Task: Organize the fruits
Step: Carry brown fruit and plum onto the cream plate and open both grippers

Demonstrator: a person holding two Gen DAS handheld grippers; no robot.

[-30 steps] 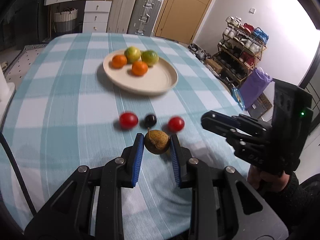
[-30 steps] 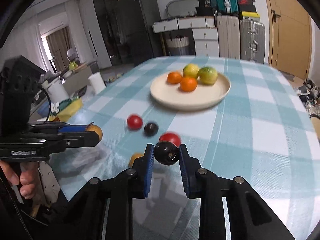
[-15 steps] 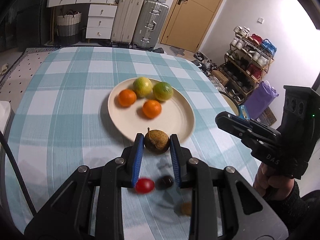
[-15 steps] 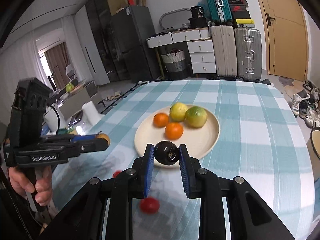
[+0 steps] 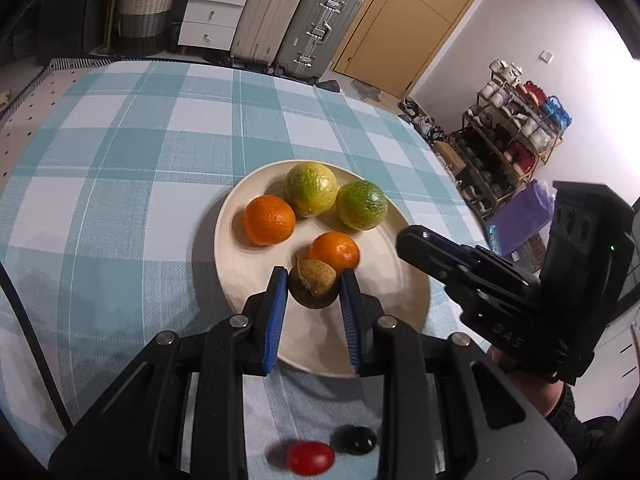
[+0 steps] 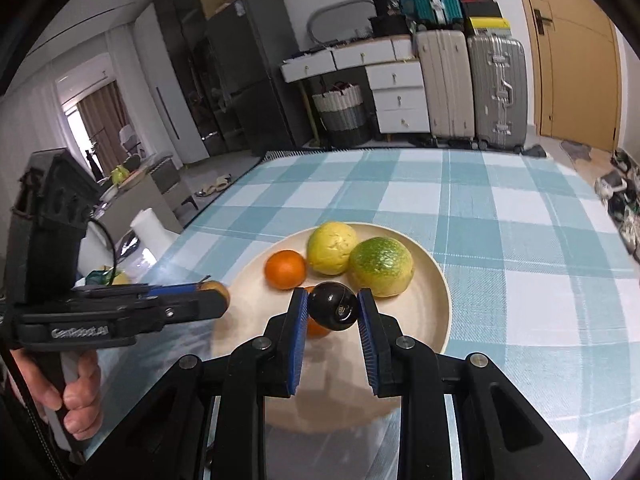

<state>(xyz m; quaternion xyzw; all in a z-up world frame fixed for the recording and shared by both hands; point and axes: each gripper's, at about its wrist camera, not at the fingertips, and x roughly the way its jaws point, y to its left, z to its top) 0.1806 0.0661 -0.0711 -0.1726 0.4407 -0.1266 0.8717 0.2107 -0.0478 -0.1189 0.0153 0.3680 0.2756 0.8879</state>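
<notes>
Both tools now over plate (image 5: 404, 288), clamping brown fruit (image 5: 313, 282), half-hiding dark fruit (image 6: 333, 311).

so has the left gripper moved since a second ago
Yes. The left gripper, shut on the small brown fruit, has travelled forward from the near tablecloth, past the red and dark small fruits, to over the round cream plate.
</notes>
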